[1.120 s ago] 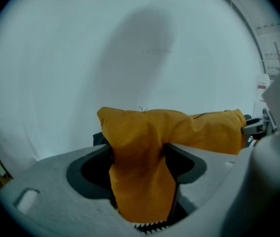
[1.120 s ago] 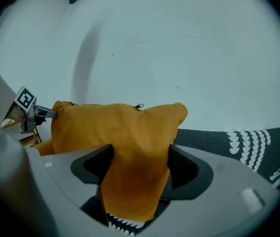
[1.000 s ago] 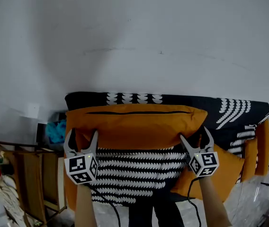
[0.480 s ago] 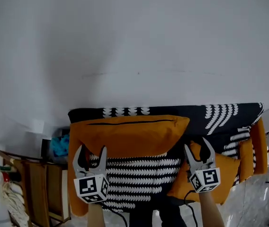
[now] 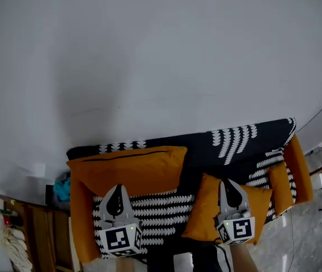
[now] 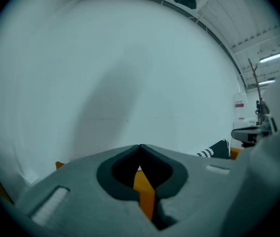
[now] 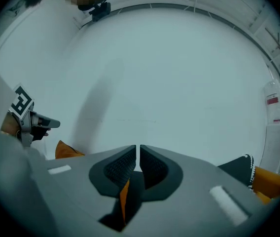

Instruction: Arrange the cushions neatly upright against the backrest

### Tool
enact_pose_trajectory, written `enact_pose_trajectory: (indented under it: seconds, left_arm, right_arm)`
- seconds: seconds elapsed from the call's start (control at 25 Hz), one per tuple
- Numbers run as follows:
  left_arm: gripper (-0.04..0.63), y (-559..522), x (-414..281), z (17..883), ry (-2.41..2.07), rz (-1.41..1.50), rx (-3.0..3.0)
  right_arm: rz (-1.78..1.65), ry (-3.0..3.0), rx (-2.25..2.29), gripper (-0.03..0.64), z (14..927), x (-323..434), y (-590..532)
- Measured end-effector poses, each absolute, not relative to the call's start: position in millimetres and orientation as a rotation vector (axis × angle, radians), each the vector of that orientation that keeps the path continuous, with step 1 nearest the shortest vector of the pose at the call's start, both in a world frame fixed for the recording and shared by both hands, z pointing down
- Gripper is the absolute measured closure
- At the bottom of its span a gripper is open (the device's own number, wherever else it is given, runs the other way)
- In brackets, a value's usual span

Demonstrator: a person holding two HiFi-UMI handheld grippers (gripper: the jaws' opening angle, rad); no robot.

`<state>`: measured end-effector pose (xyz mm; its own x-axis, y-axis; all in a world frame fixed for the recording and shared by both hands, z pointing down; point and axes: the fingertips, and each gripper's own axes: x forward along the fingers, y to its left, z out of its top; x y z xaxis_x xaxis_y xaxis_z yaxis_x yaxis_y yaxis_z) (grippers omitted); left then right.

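Left hand-held gripper [image 5: 117, 187] and right hand-held gripper [image 5: 229, 182], jaws just closed empty, hover before the long orange cushion [image 5: 128, 169] on the sofa [image 5: 237, 146].

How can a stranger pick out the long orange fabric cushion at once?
Find the sofa with the black-and-white patterned cover below the white wall. At its left end the long orange cushion stands upright against the backrest. Only it has a dark zip line near its top; the square orange cushion beside it is smaller.

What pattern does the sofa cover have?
Sofa cover: black with white scalloped rows, clearest in the head view.
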<state>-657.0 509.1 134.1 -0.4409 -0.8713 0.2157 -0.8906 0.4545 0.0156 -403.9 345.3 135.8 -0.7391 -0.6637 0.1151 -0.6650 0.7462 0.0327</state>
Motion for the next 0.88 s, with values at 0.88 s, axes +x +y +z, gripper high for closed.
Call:
enact_pose_trajectory:
  seconds: [0.88]
  left_arm:
    - [0.592,473,-513,43,-2.632,0.005,1.494]
  right_arm:
    - [-0.015,-2.872,1.118,0.586,75,-270,311]
